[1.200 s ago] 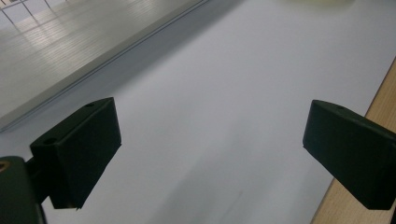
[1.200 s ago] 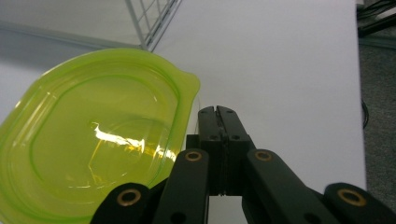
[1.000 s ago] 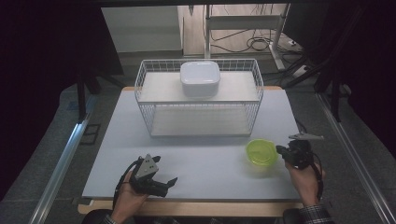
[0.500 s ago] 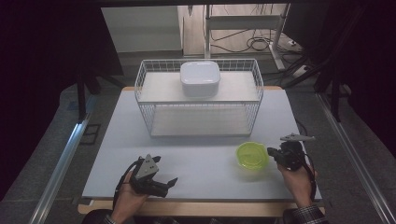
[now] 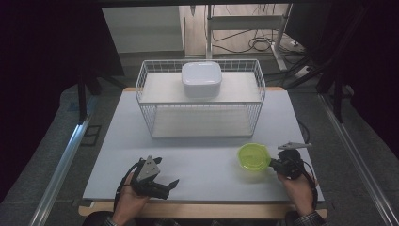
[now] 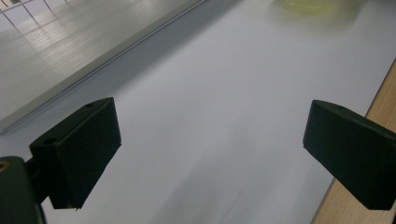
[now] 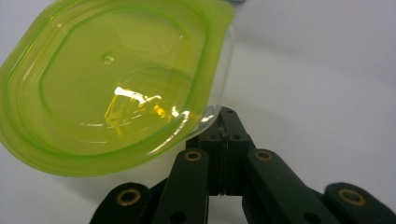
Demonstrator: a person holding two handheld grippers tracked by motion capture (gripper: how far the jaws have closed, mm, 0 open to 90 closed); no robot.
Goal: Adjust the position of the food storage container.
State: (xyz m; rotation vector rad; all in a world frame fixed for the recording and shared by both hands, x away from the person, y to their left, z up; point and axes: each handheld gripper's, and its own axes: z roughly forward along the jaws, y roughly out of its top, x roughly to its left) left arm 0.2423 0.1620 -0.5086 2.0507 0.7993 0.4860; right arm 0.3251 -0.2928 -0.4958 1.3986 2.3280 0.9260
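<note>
Right gripper [image 7: 224, 122] is clamped on the rim of a green-lidded clear container [image 7: 112, 84], its 2 jaws pressed together at the container's near edge; the high view places this gripper [image 5: 276, 164] touching the container [image 5: 253, 157] on the side away from the wire basket's left end. Taking the white wire basket [image 5: 202, 134] as landmark, the container lies in front of the basket's right half, on the white tabletop [image 5: 207, 160], near but apart from the wire wall. A white lidded box [image 5: 202, 78] sits on the basket's upper shelf, at the middle. Left gripper [image 5: 162, 184] rests in front of the basket's left half, well apart from it, with both jaws spread wide and nothing between them; the left gripper view shows bare tabletop between its pads [image 6: 79, 151].

Step in hand, as judged: carrying the pinched container across the tabletop, seemingly toward the basket. Next move calls for a firm pinch on the thin rim, a lift clear of the basket's front wall, and a level attitude so the lid stays seated.
</note>
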